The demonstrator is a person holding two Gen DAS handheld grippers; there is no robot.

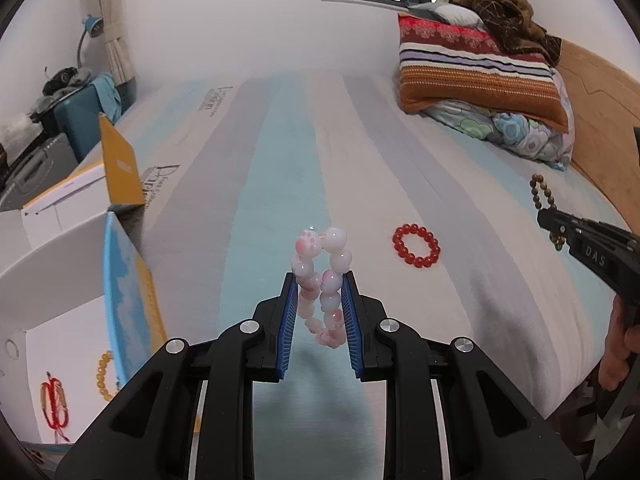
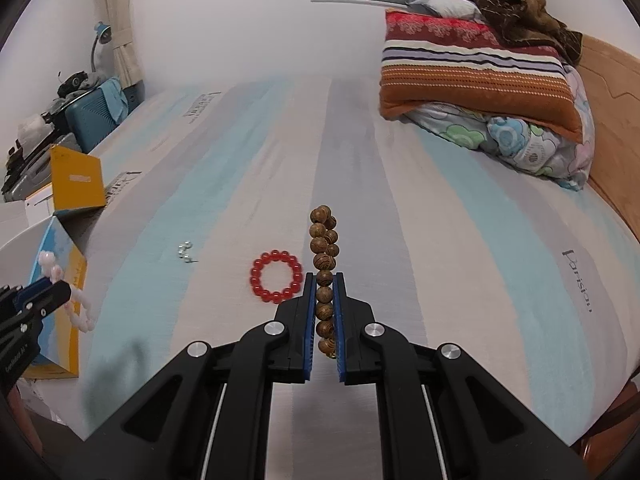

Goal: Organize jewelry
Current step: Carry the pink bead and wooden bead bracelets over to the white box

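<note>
Here the left gripper point(image 1: 320, 280) pinches a pink-and-white bead bracelet point(image 1: 322, 276) between its blue pads point(image 1: 289, 324), jaws only narrowly apart with the beads pressed on both sides. The loop is squeezed into a long oval that runs along the fingers, its far end sticking out past the fingertips and raised off the bed point(image 1: 280, 140). The right gripper point(image 2: 323, 280) has its jaws nearly together, clamped on a brown wooden bead bracelet point(image 2: 324, 264); that strand too is flattened into a narrow line along the fingers, its doubled end reaching beyond the tips, clear of the striped sheet. A red bead bracelet point(image 2: 276, 276) lies flat as a round ring near the middle of the bed, just left of the right gripper's tips in the right wrist view. A small cluster of silver beads point(image 2: 185, 252) lies farther toward the bed's left edge. At that edge stands an open box point(image 1: 116, 300), with a yellow bead bracelet point(image 1: 103, 376) and a red cord bracelet point(image 1: 54, 404) inside.
</note>
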